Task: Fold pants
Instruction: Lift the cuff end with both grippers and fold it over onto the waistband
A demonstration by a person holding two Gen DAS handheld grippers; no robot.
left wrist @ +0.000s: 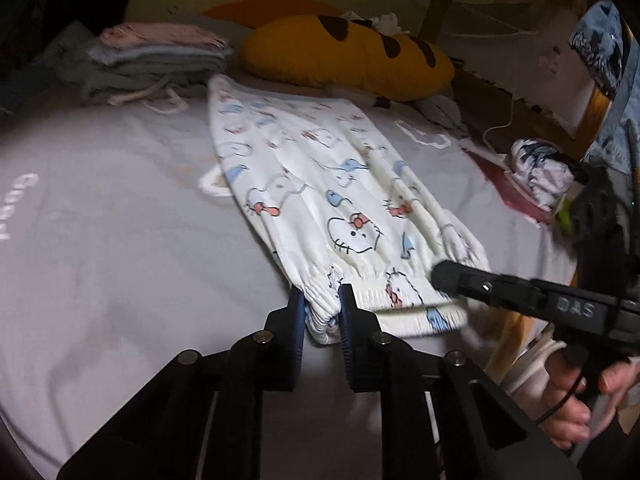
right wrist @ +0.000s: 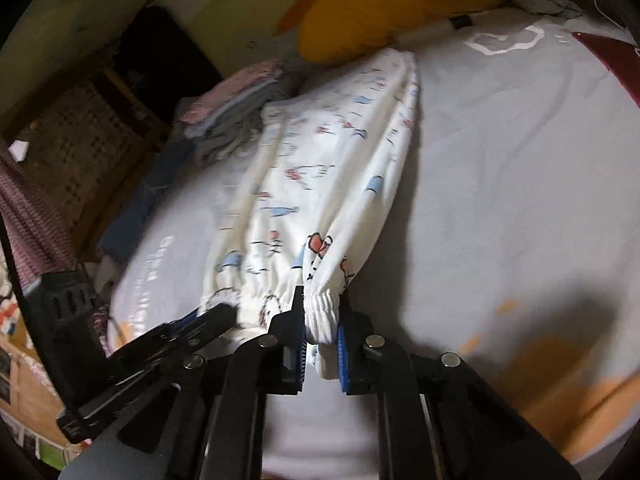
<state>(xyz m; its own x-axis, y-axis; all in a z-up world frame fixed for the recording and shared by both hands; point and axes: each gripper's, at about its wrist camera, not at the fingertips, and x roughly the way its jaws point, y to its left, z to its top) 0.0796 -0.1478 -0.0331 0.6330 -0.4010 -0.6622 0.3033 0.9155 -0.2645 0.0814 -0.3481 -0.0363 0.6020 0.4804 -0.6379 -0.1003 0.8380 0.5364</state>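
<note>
White cartoon-print pants (left wrist: 320,184) lie lengthwise on the grey bed sheet (left wrist: 120,240), legs toward the yellow pillow. My left gripper (left wrist: 322,300) is shut on the left end of the elastic waistband, lifting it slightly. My right gripper (right wrist: 322,308) is shut on the right end of the waistband; it also shows in the left wrist view (left wrist: 440,274) as a black bar from the right. In the right wrist view the pants (right wrist: 320,168) stretch away, and the left gripper (right wrist: 224,312) holds the waistband at lower left.
A yellow pillow (left wrist: 344,52) with dark spots lies beyond the pant legs. A stack of folded clothes (left wrist: 156,60) sits at the far left. A crumpled patterned garment (left wrist: 540,168) lies at right near the bed edge. A woven basket (right wrist: 80,136) stands beside the bed.
</note>
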